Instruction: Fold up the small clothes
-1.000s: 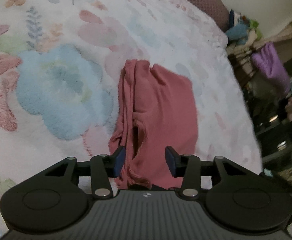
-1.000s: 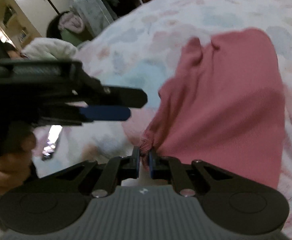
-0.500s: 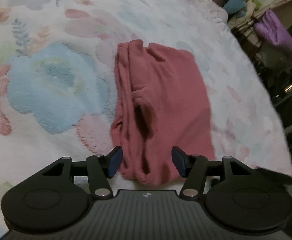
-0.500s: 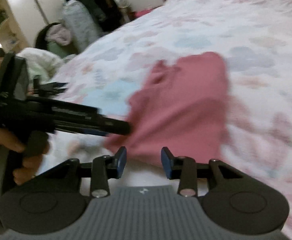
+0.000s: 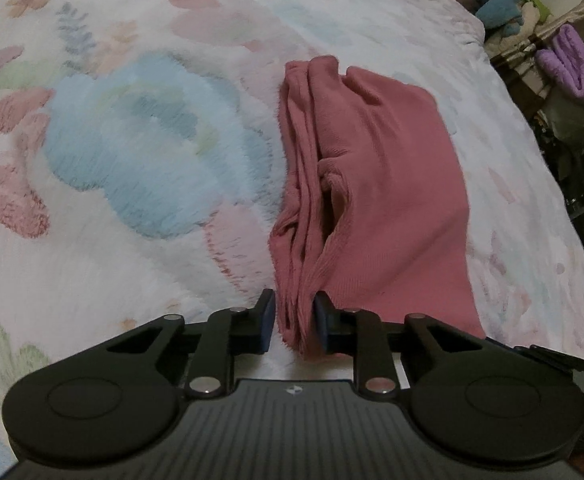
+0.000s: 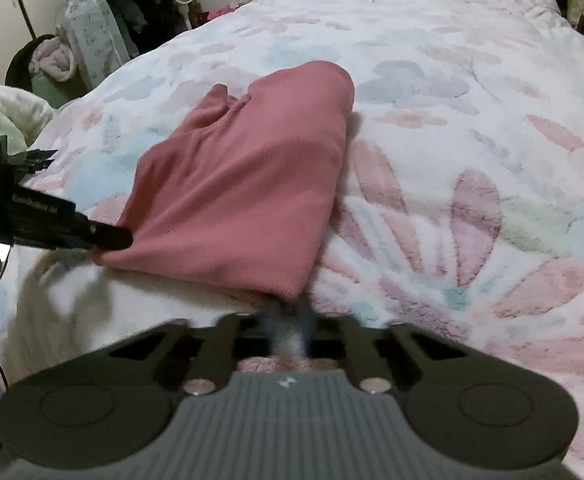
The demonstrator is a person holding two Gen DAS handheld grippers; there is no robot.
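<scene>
Folded pink garment on the flowered bed

The bed (image 5: 132,260) carries the pink garment (image 5: 380,184), soft, light and limp, best taken at its stacked near corners. The left gripper (image 5: 294,322) has its jaws narrowed on 1 corner's layered edges; the right gripper (image 6: 288,332) is blurred, its jaws' state unclear.

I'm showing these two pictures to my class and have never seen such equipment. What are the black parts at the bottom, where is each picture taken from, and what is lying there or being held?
No robot here: a person holds a two-finger gripper in each hand, each carrying a forward-looking camera. One picture looks along the left gripper, whose blue-padded fingers close on the near corner of a folded pink garment. The other looks along the right gripper, blurred, which seems closed at another corner. The garment lies on a fluffy floral blanket on a bed. The left gripper also shows from the side in the right picture.
</scene>
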